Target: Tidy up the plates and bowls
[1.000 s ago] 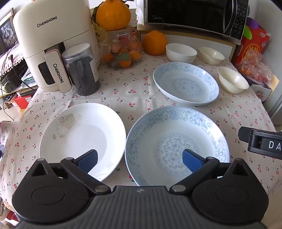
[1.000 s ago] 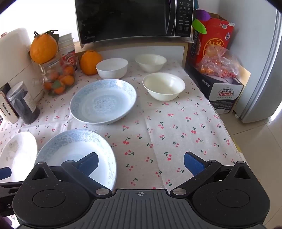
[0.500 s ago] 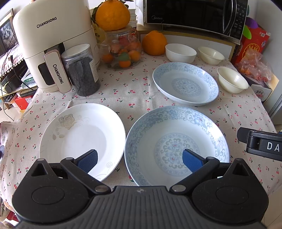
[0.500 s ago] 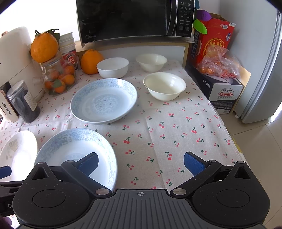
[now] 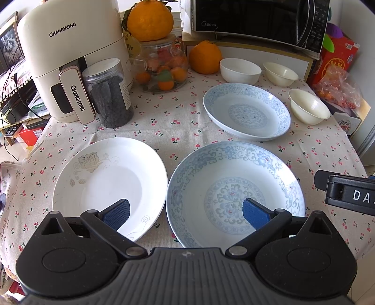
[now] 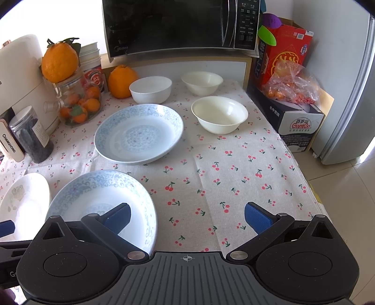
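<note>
Left wrist view: three plates and three bowls sit on the tabletop (image 5: 178, 122), which wears a cherry-print cloth. A white plate (image 5: 110, 183) lies at 9 o'clock, a blue-patterned plate (image 5: 234, 192) just beside it at center, their rims almost touching, and a second blue plate (image 5: 246, 115) at 1 o'clock. Beyond that, a white bowl (image 5: 240, 70) and two cream bowls (image 5: 280, 74) (image 5: 309, 109) stand apart from one another. The left gripper (image 5: 186, 213) hovers with its fingers (image 5: 117, 212) spread wide, holding nothing, one over each near plate. At 10 o'clock stand an air fryer (image 5: 68, 58) and a dark jar (image 5: 107, 91); a microwave (image 5: 257, 21) sits at 12 o'clock.

Right wrist view: the same three plates and three bowls. The near blue plate (image 6: 100, 201) is at 8 o'clock, the far one (image 6: 138, 133) at 11, the white plate (image 6: 23, 197) at the left edge. The bowls (image 6: 150, 90) (image 6: 201, 83) (image 6: 219, 115) cluster at 12 o'clock. The right gripper (image 6: 187, 217) also has its fingers (image 6: 256, 218) wide and empty over bare cloth. A red box (image 6: 288, 47) and a tiled floor (image 6: 346, 199) lie to the right.
</note>
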The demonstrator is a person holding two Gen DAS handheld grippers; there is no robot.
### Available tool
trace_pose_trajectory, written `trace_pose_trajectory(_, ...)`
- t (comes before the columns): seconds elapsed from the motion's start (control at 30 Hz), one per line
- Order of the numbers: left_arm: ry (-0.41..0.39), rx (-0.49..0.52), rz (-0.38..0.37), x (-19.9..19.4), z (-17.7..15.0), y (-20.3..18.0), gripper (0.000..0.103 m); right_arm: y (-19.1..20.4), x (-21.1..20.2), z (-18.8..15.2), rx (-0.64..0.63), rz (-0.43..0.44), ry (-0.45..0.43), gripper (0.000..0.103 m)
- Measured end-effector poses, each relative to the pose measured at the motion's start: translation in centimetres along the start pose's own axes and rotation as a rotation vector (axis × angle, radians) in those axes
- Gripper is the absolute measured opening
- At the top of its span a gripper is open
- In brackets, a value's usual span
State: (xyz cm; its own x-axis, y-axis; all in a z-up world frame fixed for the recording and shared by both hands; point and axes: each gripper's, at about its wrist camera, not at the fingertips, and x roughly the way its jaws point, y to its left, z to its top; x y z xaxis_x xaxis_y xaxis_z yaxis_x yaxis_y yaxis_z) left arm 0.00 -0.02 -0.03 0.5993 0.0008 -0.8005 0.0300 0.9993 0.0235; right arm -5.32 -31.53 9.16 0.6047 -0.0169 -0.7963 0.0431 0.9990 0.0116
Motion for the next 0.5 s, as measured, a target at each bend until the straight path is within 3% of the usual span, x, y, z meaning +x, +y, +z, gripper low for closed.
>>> trace_pose_trajectory(0.5,-0.001,-0.001,0.0,0.0,-0.01,0.0,0.103,-0.04,-0.09,0.19,-0.002,0.0,0.0,0.103)
